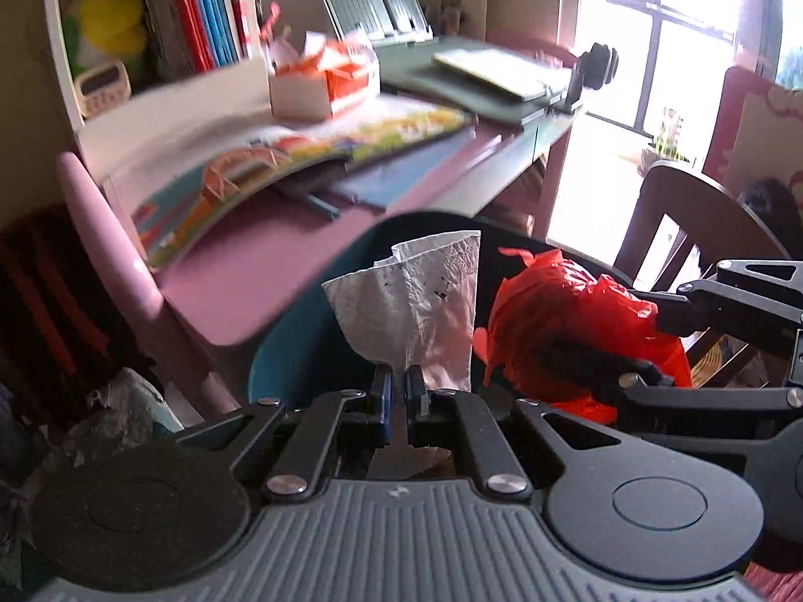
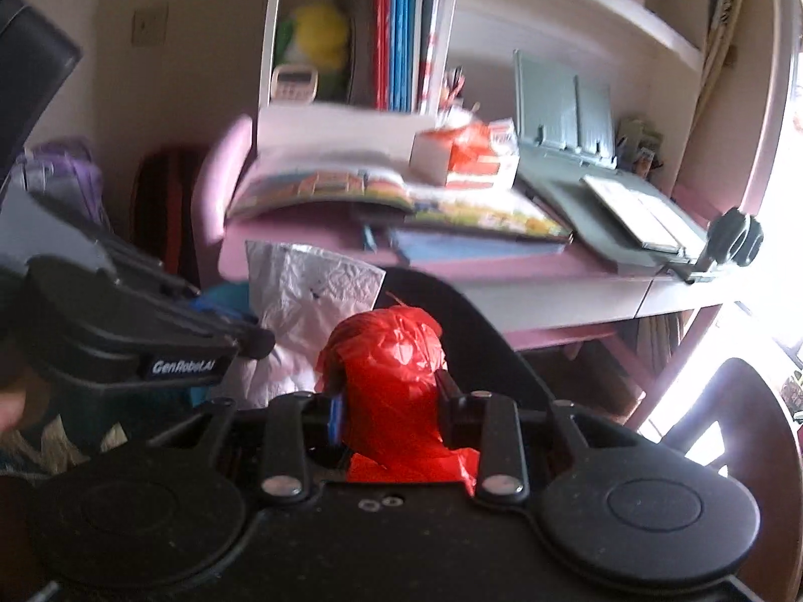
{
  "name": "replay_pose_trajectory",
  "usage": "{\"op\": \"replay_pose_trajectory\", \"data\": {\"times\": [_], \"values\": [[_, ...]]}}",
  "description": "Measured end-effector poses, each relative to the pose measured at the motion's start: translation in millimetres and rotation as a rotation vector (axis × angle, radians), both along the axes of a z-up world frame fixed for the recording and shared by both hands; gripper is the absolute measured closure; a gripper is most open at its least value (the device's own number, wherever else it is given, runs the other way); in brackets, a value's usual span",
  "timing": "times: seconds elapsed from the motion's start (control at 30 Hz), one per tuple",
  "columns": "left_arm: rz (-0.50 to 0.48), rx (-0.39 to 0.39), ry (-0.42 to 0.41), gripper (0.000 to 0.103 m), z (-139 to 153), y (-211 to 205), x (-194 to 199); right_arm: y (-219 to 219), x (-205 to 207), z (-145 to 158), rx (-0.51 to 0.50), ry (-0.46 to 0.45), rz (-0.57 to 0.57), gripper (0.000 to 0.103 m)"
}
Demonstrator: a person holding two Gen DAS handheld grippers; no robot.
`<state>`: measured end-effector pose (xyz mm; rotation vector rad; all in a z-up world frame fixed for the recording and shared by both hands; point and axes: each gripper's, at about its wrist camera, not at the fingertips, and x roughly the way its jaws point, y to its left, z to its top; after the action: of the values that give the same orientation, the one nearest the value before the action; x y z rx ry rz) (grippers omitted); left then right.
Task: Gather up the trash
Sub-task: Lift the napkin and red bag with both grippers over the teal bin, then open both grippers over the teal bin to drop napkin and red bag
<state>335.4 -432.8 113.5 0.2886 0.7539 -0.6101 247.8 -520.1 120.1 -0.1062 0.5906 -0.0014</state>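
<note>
A long pink desk point(image 1: 261, 261) with a white shelf unit point(image 2: 451, 10) standing on its back edge fills most of both views; upright red and blue folders point(image 2: 401, 35) and a yellow and green plush toy point(image 1: 108, 25) sit in the shelf's compartments. On the desktop lie a large, brightly coloured open picture book point(image 1: 281, 160), a grey-green folding book stand point(image 2: 567, 100) with a flat white book point(image 1: 492, 72) on its base, and a small white and orange cardboard box point(image 1: 321, 80) stuffed with scraps. A dark curved chair back point(image 1: 712, 220) stands by the bright window at the right, and a teal rounded bin point(image 1: 286, 351) sits just below the near desk edge. The right gripper point(image 2: 389, 401) is clamped on a crumpled red plastic bag point(image 2: 386, 356), its fingers pressing the bundle from both sides in front of the desk. Just beside it, to its left, the left gripper point(image 1: 399, 384) has its fingers drawn together on the lower corner of a crumpled white paper napkin point(image 1: 421, 296) with dark specks, which stands upright above the teal bin.
</note>
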Motion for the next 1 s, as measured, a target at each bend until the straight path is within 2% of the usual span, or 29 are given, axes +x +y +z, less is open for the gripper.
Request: {"op": "replay_pose_trajectory", "data": {"times": [0.3, 0.5, 0.57, 0.63, 0.7, 0.77, 0.83, 0.87, 1.0], "values": [[0.007, 0.125, 0.044, 0.097, -32.9, -19.8, 15.1, -1.7, 12.9, -21.9, 0.008, 0.072, 0.005, 0.066], [0.012, 0.148, 0.036, 0.097, -42.0, -25.5, 14.0, -1.8, 16.2, -31.0, 0.007, 0.102, 0.01, 0.063], [0.017, 0.151, 0.039, 0.092, -43.1, -26.0, 13.2, -1.6, 15.1, -32.4, 0.008, 0.103, 0.008, 0.056], [0.015, 0.147, 0.038, 0.089, -42.7, -25.1, 12.1, -1.5, 12.1, -33.0, 0.008, 0.095, 0.013, 0.054], [0.018, 0.144, 0.034, 0.08, -40.8, -23.5, 10.4, -0.9, 9.5, -32.4, 0.0, 0.092, 0.018, 0.052], [0.02, 0.132, 0.026, 0.059, -37.7, -22.1, 7.9, -0.4, 5.2, -30.5, -0.011, 0.086, 0.015, 0.049], [0.023, 0.114, 0.008, 0.042, -32.4, -19.3, 4.0, -0.2, 0.3, -28.0, -0.023, 0.08, 0.007, 0.048], [0.028, 0.108, -0.003, 0.037, -30.0, -18.1, 1.9, -0.5, -2.1, -26.6, -0.024, 0.075, 0.004, 0.047], [0.036, 0.079, -0.013, 0.034, -19.3, -10.7, -8.1, -0.5, -16.1, -18.6, -0.028, 0.051, -0.008, 0.046]]}}
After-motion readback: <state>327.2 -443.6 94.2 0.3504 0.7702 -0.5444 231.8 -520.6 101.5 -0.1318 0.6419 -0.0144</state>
